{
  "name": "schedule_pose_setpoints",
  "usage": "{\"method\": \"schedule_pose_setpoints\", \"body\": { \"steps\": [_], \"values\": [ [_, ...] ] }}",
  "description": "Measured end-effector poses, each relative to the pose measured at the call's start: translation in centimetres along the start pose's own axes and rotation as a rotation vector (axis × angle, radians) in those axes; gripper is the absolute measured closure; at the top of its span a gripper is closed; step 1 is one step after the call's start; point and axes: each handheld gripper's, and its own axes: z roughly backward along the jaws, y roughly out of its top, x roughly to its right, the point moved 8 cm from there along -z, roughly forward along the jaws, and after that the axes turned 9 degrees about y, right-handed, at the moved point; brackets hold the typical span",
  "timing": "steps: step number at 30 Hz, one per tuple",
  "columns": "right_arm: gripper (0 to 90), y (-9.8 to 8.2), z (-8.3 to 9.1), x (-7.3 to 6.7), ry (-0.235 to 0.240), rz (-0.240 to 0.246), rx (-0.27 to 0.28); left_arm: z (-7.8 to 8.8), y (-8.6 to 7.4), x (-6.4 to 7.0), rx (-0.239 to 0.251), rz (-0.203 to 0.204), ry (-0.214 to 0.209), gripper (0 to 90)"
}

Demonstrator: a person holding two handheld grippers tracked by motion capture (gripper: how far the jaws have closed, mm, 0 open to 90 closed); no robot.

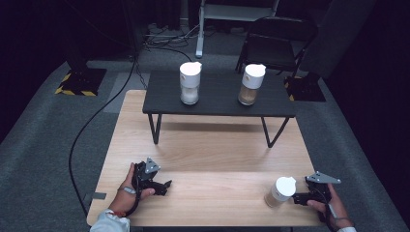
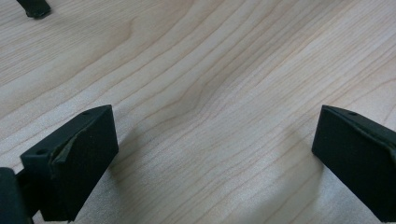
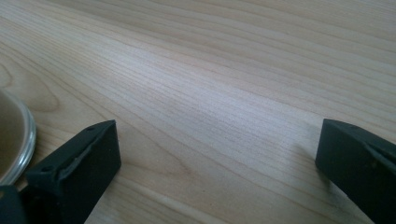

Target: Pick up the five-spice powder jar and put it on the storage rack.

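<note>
Three clear jars with white lids are in the high view. One holding white grains (image 1: 190, 83) and one holding brown grains (image 1: 252, 84) stand on a small black bench (image 1: 217, 104) at the far side. A third jar (image 1: 280, 192) stands near the wooden table's front right corner. My right gripper (image 1: 299, 198) rests just right of that jar, open; its own view has the jar's base (image 3: 14, 140) at the left edge, outside the jaws (image 3: 217, 154). My left gripper (image 1: 165, 185) lies on the table at the front left, open over bare wood (image 2: 215, 144).
The light wooden table (image 1: 208, 154) carries the black bench on thin legs; one bench foot (image 2: 35, 8) appears at the top left of the left gripper view. A black folding chair (image 1: 275, 41) and cables (image 1: 96, 116) are on the grey floor beyond.
</note>
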Motion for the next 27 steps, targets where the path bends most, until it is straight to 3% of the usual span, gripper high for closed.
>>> {"method": "schedule_pose_setpoints", "body": {
  "steps": [12,19,27],
  "values": [
    [0.4,-0.1,0.2,0.1,0.0,0.019,0.001,0.0,0.0,0.0,-0.001,-0.002,0.001,0.1],
    [1.4,-0.3,1.2,0.0,0.02,0.09,-0.005,0.0,0.0,0.0,0.0,0.0,0.0,0.0],
    [1.4,-0.6,3.1,-0.6,0.108,0.196,0.016,0.0,0.0,0.0,0.0,-0.001,0.001,0.1]
  ]
}}
